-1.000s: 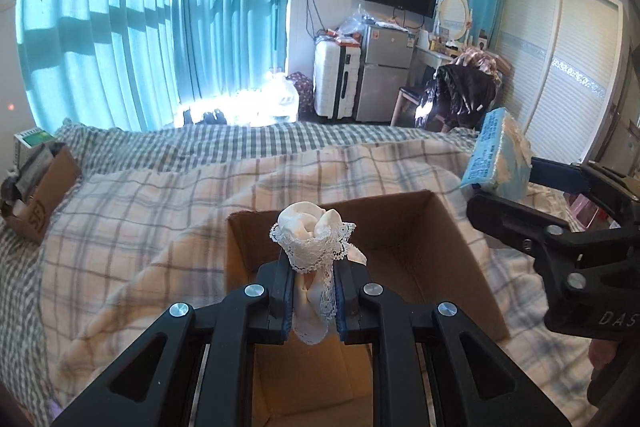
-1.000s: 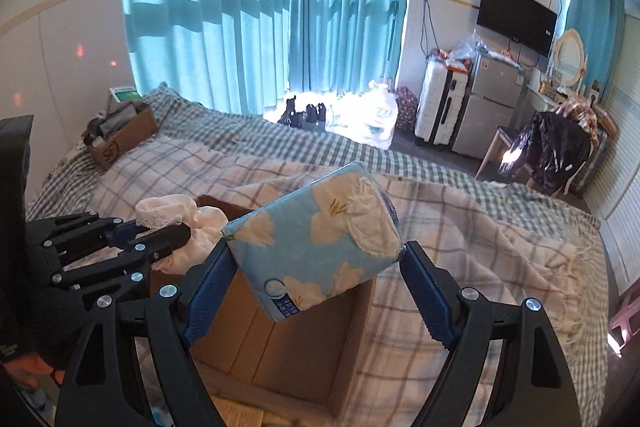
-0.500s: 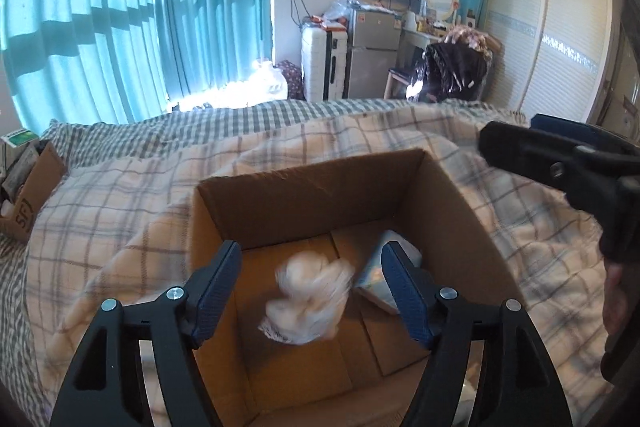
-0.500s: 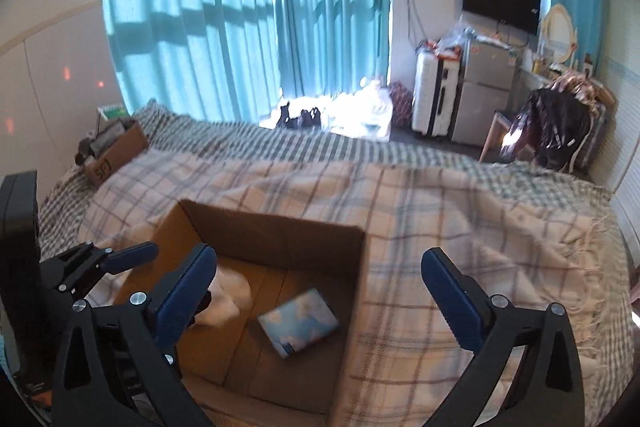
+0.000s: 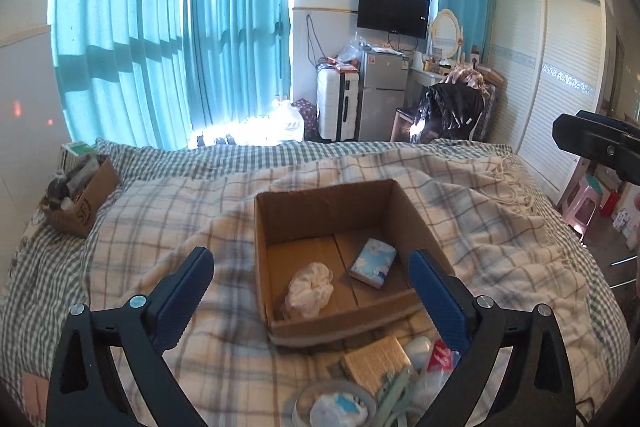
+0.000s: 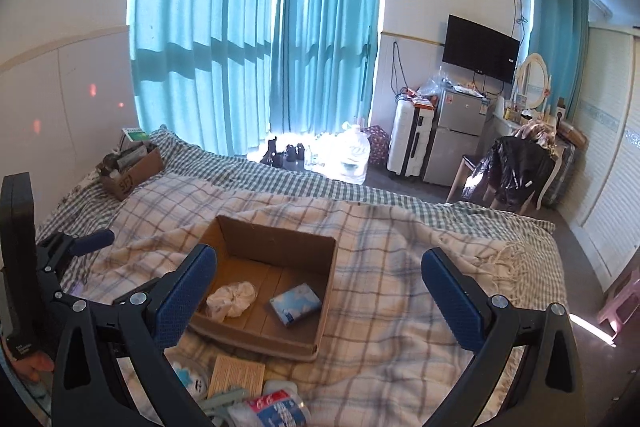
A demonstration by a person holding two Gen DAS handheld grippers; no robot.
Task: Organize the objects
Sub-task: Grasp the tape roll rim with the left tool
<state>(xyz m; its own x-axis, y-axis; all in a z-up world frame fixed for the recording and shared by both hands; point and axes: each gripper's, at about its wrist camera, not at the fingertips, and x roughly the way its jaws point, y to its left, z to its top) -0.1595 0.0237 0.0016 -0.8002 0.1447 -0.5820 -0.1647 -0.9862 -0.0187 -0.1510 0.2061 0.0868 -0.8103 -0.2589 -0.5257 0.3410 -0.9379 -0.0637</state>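
An open cardboard box (image 5: 296, 211) (image 6: 276, 241) sits on the plaid blanket. Inside it lie a white lace cloth bundle (image 5: 310, 285) (image 6: 232, 297) and a blue floral tissue pack (image 5: 373, 262) (image 6: 295, 304). My left gripper (image 5: 310, 267) is open and empty, raised above the box's near side. My right gripper (image 6: 318, 267) is open and empty, also high over the box. The left gripper also shows at the left edge of the right wrist view (image 6: 76, 245).
Loose items lie on the blanket in front of the box: a tan packet (image 5: 376, 359) (image 6: 237, 375), a tape roll (image 5: 334, 403), a red-and-white pack (image 6: 276, 407). A smaller filled cardboard box (image 5: 82, 203) (image 6: 132, 173) stands at the bed's far left.
Both grippers opened and dropped the lace cloth and tissue pack into the box. Both have since pulled up and back, so the box looks smaller.
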